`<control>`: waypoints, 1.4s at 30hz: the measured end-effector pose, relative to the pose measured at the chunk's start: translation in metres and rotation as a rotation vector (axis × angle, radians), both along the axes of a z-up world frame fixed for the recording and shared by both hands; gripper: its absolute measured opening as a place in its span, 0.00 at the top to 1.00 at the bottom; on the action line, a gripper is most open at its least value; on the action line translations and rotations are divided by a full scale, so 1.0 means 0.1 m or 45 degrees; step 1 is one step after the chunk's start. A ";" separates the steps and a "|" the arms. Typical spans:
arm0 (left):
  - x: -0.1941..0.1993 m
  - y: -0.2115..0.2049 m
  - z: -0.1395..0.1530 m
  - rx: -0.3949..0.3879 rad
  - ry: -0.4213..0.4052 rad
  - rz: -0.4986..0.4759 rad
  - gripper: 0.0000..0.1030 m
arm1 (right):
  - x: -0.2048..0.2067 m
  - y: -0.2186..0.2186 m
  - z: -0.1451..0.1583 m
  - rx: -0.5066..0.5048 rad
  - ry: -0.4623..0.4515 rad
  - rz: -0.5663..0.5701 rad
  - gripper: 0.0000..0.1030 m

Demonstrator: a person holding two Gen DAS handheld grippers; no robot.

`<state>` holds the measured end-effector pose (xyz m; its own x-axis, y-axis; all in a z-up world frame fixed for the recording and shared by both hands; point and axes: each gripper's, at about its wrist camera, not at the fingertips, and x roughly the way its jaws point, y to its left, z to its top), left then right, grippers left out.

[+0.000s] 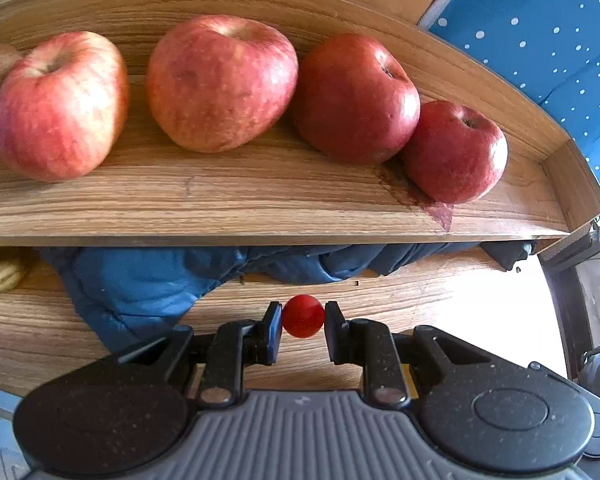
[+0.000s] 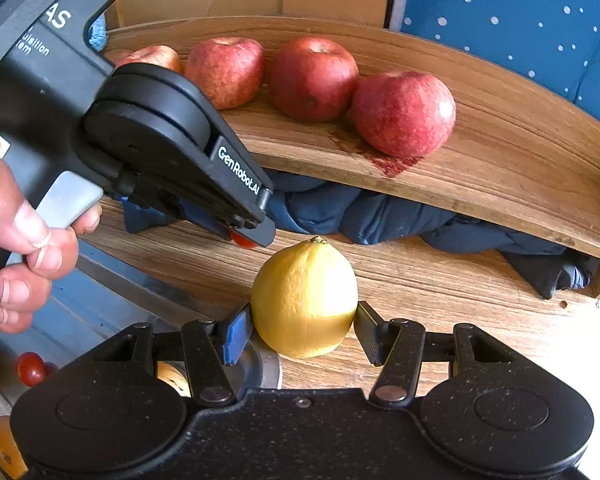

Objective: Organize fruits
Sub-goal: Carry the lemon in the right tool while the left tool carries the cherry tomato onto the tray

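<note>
Left claw (image 1: 303, 318) clamped on cherry tomato (image 1: 303, 316); right claw (image 2: 304, 328) on lemon (image 2: 305, 300). Squeeze best kept light; apples (image 1: 220, 80) at 12 o'clock avoided.

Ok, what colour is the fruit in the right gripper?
Yellow: the lemon, clearest in the right wrist view.

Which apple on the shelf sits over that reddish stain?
The rightmost apple, smallest of the four in the left view; the stain spreads from beneath it, while the others rest on clean wood.
</note>
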<state>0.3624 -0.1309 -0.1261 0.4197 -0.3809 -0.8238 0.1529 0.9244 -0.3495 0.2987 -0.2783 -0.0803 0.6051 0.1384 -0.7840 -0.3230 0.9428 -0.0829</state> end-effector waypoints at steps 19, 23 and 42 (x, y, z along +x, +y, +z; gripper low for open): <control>-0.22 0.65 0.28 0.007 -0.041 0.101 0.76 | -0.11 0.28 0.08 0.011 -0.015 0.129 0.45; -0.31 0.82 0.31 0.013 -0.041 0.129 0.76 | -0.15 0.37 0.10 0.008 -0.030 0.173 0.45; -0.69 1.05 0.33 0.038 -0.019 0.195 0.76 | -0.29 0.51 0.12 -0.002 -0.038 0.248 0.45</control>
<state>0.2932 -0.0259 -0.0930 0.4832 -0.2870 -0.8272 0.0145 0.9472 -0.3202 0.2693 -0.2277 -0.0684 0.5897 0.2539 -0.7667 -0.4970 0.8623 -0.0967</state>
